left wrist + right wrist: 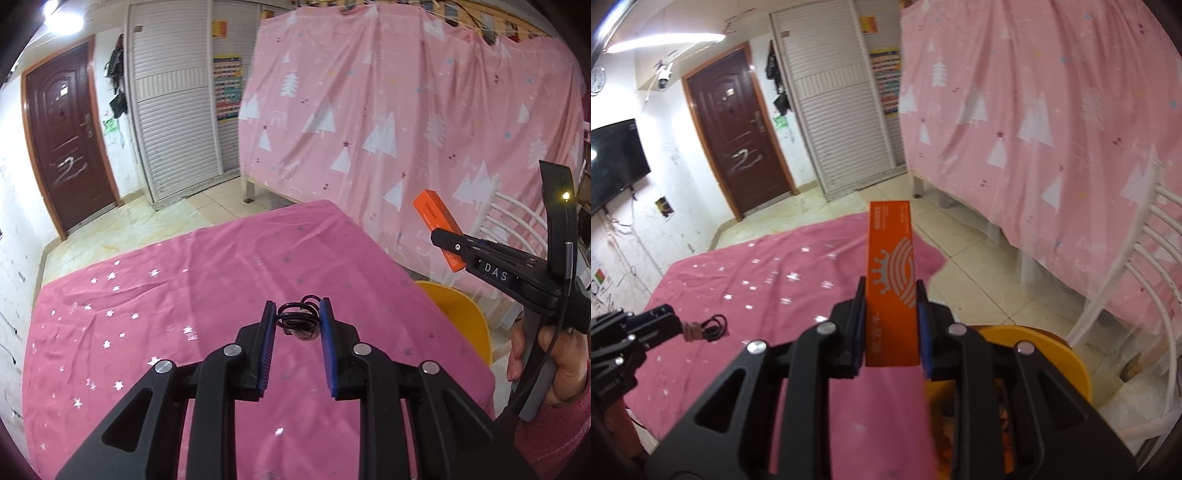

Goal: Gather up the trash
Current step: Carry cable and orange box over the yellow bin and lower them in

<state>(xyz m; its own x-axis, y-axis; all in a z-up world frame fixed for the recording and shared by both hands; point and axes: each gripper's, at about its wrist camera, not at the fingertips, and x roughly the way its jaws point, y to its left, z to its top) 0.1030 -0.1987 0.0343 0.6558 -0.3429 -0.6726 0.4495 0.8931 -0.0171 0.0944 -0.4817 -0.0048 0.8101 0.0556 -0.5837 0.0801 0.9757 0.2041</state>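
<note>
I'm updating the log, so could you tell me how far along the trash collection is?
Done: the pink tablecloth shows no loose trash. In hand: the left gripper holds a black coiled hair tie, the right gripper an orange box. Left: dropping both, probably into the yellow bin.

The left gripper (297, 320) and right gripper (892, 295) both point downward, jaws clamped; a hand (535, 354) grips the right handle.

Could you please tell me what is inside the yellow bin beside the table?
In the right wrist view, the yellow bin shows dark, blurred contents, unidentifiable. The right gripper and its orange box cover most of the opening.
</note>
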